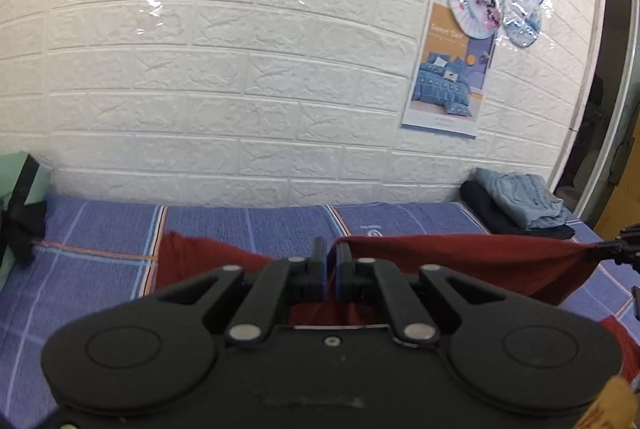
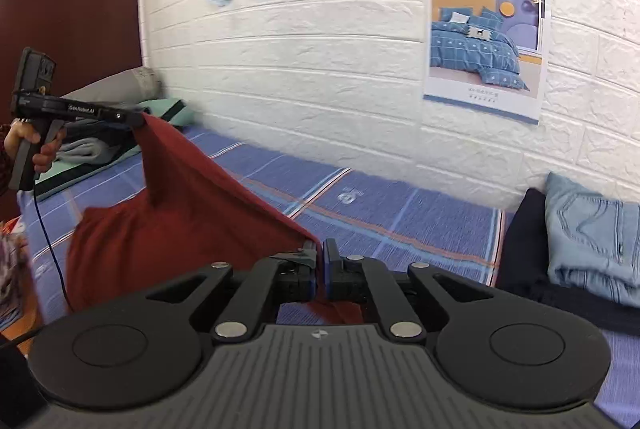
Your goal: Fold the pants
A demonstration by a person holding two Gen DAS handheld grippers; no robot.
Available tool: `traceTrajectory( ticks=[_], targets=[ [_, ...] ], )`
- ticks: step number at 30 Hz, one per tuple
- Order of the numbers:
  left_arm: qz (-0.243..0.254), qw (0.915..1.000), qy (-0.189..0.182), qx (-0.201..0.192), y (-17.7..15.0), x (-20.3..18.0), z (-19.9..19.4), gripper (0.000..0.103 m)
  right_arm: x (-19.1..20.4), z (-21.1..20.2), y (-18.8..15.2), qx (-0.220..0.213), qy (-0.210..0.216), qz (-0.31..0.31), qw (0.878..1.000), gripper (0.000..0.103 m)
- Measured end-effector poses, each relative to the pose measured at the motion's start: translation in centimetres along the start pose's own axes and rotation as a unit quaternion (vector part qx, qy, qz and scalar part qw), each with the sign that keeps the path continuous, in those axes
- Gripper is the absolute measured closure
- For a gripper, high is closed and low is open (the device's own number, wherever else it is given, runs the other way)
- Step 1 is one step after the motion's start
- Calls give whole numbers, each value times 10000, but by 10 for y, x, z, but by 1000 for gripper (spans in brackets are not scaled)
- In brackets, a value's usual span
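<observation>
Both tools, left tool (image 1: 329, 249) and right tool (image 2: 321, 249), clench red pants (image 2: 192, 205) (edge stretched taut between them) above bed (image 2: 400, 213).

Open stretch of blue-violet checked bed sheet (image 2: 400, 213) ahead, bare up to the white brick-pattern wall (image 1: 240, 89), which closes the far side. Blocked at the right end by a stack of folded light-blue jeans on dark folded cloth (image 2: 592, 241). Crowded at the left end by grey and mint-green folded bedding (image 2: 120, 117). Between both hand-held grippers, a taut dark-red pair of pants (image 2: 180, 197) barring the middle.
</observation>
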State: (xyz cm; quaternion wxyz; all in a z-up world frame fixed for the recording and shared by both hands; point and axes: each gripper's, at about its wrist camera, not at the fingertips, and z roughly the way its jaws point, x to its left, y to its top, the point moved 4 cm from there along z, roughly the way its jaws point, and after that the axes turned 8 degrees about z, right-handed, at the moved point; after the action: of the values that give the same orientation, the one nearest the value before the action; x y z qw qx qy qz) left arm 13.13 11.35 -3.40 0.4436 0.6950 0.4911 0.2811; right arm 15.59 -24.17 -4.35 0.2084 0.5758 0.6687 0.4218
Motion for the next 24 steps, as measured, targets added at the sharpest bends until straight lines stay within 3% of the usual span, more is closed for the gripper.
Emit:
traceTrajectory(
  ticks=[4,10,17,22,24],
  targets=[
    [-59,9999,160,23,-35,-10,-43,99,21,-24,-31,157,-26,-55,9999,100],
    [-561,9975,427,85,-97,-9,-87,100,44,-51,-81,452,-99,100,9989,100],
    [-802,9928,597,660,-149,-8,-76,97,55,-27,-118,945,-192,169,9952,97],
    [-923,9884,784,912,-157,3,-62,78,57,-15,-115,847,-410,30,9956,88],
    [-1022,9863,864,966,-160,10,-59,77,55,-13,-112,799,-441,79,9958,86]
  ],
)
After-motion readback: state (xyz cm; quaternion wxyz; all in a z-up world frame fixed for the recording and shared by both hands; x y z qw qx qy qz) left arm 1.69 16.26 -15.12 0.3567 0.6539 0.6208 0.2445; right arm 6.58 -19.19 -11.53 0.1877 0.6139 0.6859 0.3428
